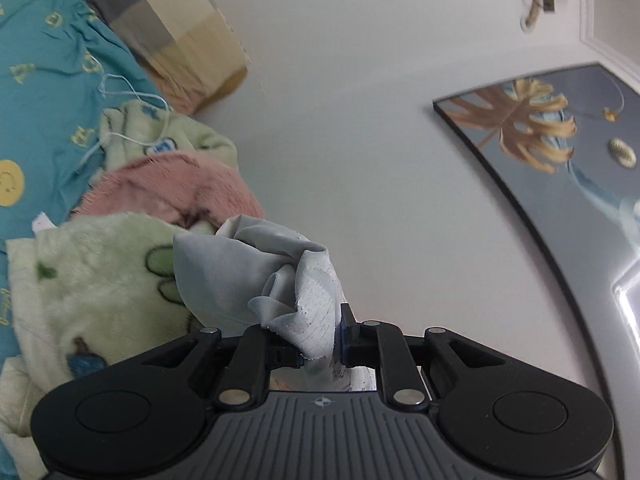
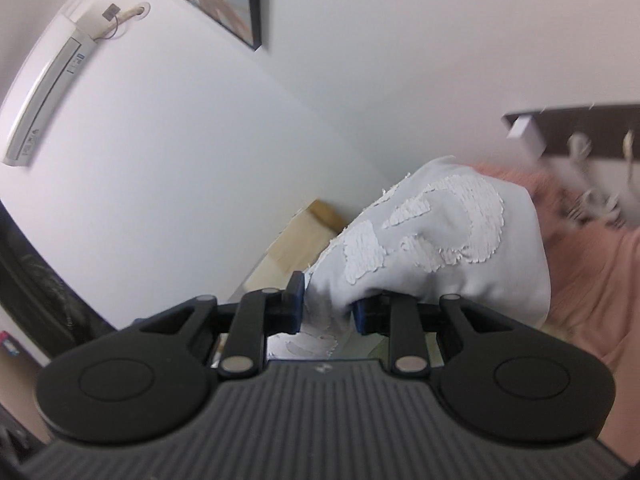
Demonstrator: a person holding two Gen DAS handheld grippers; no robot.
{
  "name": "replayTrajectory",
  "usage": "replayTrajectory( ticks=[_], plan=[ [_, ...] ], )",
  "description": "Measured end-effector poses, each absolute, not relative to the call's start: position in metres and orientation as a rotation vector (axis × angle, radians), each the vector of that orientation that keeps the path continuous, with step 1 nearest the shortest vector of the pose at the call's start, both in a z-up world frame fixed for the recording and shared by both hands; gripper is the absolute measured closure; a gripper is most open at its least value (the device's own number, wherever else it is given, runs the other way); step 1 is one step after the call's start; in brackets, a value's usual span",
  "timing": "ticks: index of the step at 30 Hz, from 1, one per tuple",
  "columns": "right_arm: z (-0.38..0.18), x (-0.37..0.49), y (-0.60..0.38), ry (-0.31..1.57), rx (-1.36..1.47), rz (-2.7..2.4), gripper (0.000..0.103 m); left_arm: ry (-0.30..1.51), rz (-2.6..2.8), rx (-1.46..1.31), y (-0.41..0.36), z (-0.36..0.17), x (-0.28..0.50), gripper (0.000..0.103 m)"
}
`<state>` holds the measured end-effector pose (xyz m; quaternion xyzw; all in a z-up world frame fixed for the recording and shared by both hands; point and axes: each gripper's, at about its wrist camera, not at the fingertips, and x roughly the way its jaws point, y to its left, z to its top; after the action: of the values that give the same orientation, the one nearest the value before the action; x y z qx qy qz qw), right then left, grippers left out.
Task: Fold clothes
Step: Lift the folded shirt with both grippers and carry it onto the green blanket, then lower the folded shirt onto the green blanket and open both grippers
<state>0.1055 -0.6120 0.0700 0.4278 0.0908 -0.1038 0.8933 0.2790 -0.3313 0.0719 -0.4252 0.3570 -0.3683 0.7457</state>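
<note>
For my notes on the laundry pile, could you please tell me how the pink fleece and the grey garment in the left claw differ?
The pink fleece looks thick and fuzzy; the grey garment is thin and smooth. The pink fleece lies in the pile beside a green blanket, while the grey garment is pinched in the left claw. The grey garment carries cracked white print; the pink fleece looks plain. Both are crumpled and unfolded.

Each tool [image 1: 322,344] [image 2: 329,304]: black linkage arms, silver rivets, blue pads, ribbed grey base.

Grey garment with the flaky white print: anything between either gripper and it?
No. The left gripper and right gripper are each clamped directly on the pale grey garment with cracked white print; nothing sits between pads and cloth.
</note>
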Motion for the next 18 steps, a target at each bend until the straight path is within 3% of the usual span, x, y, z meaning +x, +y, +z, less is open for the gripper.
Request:
replayTrajectory(
  ticks=[12,18],
  plan=[
    [-0.035,0.047,-0.581,0.483,0.85,-0.303,0.076,1.001,-0.788,-0.657,-0.317,-0.043,0.22,0.086],
    [-0.036,0.038,-0.557,0.502,0.763,-0.321,0.073,0.987,-0.772,-0.533,-0.308,-0.058,0.203,0.081]
  ],
)
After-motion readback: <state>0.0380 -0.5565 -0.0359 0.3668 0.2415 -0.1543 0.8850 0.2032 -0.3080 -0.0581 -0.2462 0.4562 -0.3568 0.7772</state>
